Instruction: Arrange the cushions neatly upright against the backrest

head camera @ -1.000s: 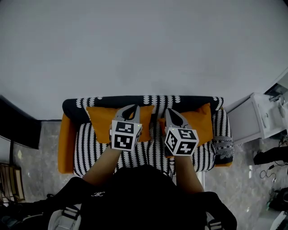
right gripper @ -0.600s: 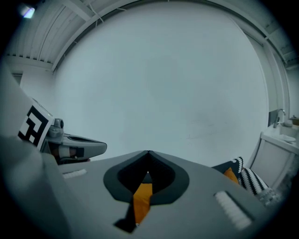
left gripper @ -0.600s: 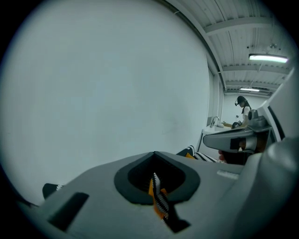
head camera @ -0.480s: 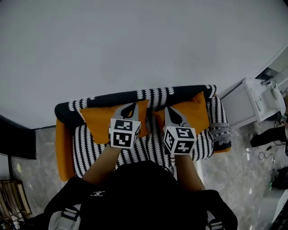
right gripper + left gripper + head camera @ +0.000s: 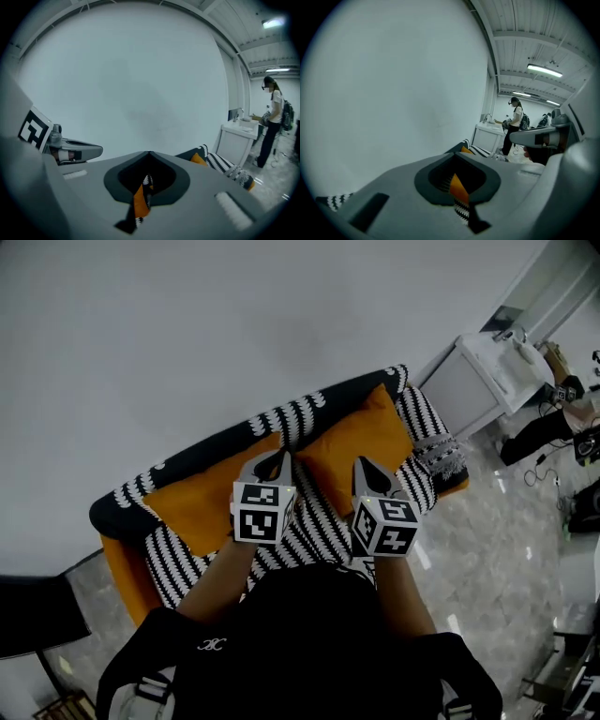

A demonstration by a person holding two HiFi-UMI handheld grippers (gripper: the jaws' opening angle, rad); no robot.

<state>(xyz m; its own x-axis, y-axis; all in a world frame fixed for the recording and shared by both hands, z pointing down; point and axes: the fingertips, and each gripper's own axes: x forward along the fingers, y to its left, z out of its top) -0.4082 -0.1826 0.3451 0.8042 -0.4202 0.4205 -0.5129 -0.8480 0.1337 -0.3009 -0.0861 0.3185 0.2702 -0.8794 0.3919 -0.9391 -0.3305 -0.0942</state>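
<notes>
Two orange cushions lean against the backrest of a black-and-white striped sofa [image 5: 309, 521]. In the head view the left cushion [image 5: 192, 502] and the right cushion [image 5: 356, 442] stand side by side. My left gripper [image 5: 277, 459] hovers over the seat at the gap between them, shut and holding nothing. Just in front of the right cushion's lower edge is my right gripper [image 5: 363, 465], also shut and empty. In the left gripper view the shut jaws [image 5: 457, 154] point past the sofa at the wall. The right gripper view shows the same past its own tip [image 5: 149, 153].
A white cabinet [image 5: 478, 367] stands beyond the sofa's right arm, which carries a grey knitted throw [image 5: 439, 456]. A person [image 5: 516, 124] stands by that cabinet. Cables and dark gear [image 5: 562, 418] lie on the tiled floor at right. A dark object [image 5: 28, 615] sits at left.
The head view has swung, so the sofa now lies diagonally in it. Both grippers stay shut over the seat, near the cushions as before.
</notes>
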